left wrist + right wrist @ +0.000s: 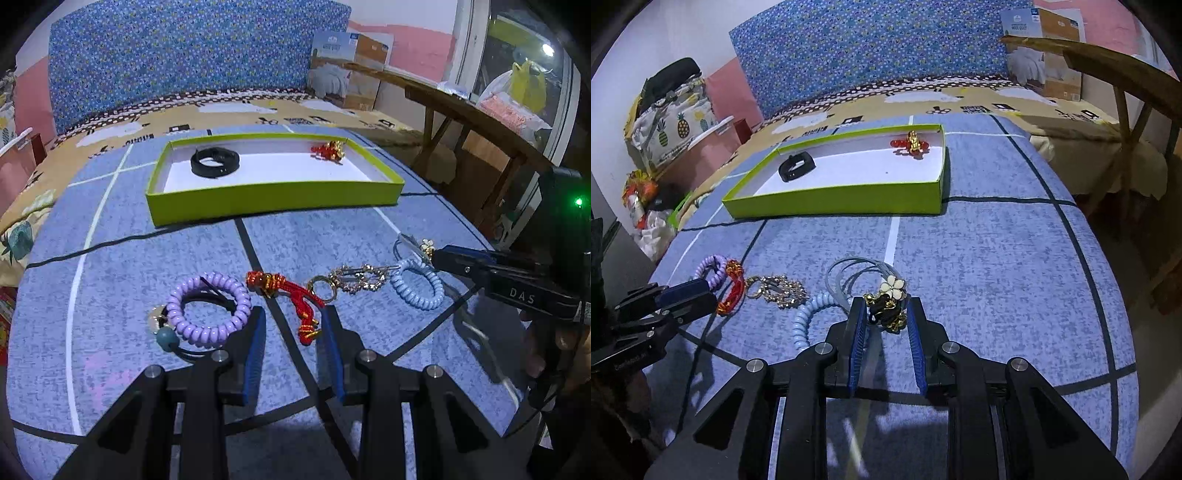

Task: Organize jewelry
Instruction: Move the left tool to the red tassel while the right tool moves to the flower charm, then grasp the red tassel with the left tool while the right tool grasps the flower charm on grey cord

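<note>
My left gripper (291, 321) hangs open low over the blue mat, and the tail of a red knotted cord (295, 295) lies between its fingers, untouched. A purple coil bracelet (207, 310) sits just left of it. To the right lie a gold crystal chain (354, 278) and a light-blue coil bracelet (417, 288). My right gripper (886, 317) is shut on the black-and-gold flower charm (892, 291) of a thin wire bracelet (846, 273), whose loops rest on the mat. The green box (273, 199) beyond holds a black band (215, 162) and a red-and-gold charm (328, 150).
A black cable (92, 251) crosses the mat left of the box. A wooden bench (461, 107) stands to the right, with a cardboard box (351, 74) behind it. Bags (665, 122) are piled far left, against a blue patterned backdrop (184, 55).
</note>
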Action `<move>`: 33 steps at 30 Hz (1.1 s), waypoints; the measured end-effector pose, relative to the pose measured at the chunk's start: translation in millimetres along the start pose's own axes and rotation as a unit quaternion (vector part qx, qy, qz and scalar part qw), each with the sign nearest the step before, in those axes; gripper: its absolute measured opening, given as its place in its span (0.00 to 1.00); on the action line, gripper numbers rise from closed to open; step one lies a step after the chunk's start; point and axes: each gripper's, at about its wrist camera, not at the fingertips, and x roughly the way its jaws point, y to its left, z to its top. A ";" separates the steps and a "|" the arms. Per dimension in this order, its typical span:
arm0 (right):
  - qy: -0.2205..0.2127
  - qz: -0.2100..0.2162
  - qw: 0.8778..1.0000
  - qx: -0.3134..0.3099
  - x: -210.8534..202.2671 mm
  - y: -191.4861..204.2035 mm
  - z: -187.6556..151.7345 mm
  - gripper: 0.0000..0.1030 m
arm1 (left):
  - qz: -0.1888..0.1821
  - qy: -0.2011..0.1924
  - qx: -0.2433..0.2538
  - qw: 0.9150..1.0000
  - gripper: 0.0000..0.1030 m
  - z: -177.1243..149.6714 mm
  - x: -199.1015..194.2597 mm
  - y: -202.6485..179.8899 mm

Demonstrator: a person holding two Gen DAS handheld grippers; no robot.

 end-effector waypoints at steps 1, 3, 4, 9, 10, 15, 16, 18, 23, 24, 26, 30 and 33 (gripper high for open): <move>0.002 -0.001 1.000 -0.001 1.6 0.0 0.4 0.22 | 0.001 0.005 0.000 1.000 0.32 -0.2 2.6 0.2; 0.004 -0.001 1.000 -0.004 3.6 -0.6 2.3 0.22 | 0.001 0.013 -0.003 1.000 0.32 -0.4 6.3 0.0; 0.004 -0.001 1.000 -0.005 4.8 -0.7 2.6 0.22 | -0.002 0.016 -0.004 1.000 0.32 -0.3 7.3 -0.2; 0.012 0.004 1.000 -0.011 8.6 -1.7 5.4 0.22 | 0.003 0.025 -0.003 1.000 0.32 -0.5 11.2 -1.4; 0.012 0.003 1.000 -0.014 8.9 -1.0 5.1 0.22 | 0.004 0.025 -0.001 1.000 0.30 -0.4 11.0 -2.4; 0.008 -0.001 1.000 -0.022 7.9 1.1 3.6 0.19 | -0.004 0.024 0.006 1.000 0.12 -0.9 10.8 -5.1; 0.004 -0.003 1.000 -0.023 6.6 1.7 3.1 0.17 | -0.005 0.024 0.006 1.000 0.10 -1.2 10.4 -5.1; 0.003 -0.004 1.000 -0.024 5.8 1.9 2.6 0.17 | -0.010 0.023 0.006 1.000 0.09 -1.1 10.0 -4.2; -0.001 -0.004 1.000 -0.019 2.0 0.3 0.5 0.16 | -0.013 0.017 0.008 1.000 0.08 -1.6 6.7 -4.9; -0.003 -0.004 1.000 -0.018 0.6 -0.1 0.3 0.16 | -0.014 0.015 0.009 1.000 0.08 -1.5 5.4 -5.2; -0.006 -0.004 1.000 -0.017 -1.5 -0.7 0.7 0.16 | -0.015 0.010 0.008 1.000 0.07 -1.1 2.9 -5.3; -0.016 -0.003 1.000 -0.012 -7.7 -2.5 1.4 0.16 | -0.019 -0.001 0.006 1.000 0.06 0.6 -3.7 -3.9; -0.020 -0.002 1.000 -0.011 -10.3 -3.0 2.9 0.16 | -0.023 -0.008 0.001 1.000 0.05 3.1 -6.6 -1.3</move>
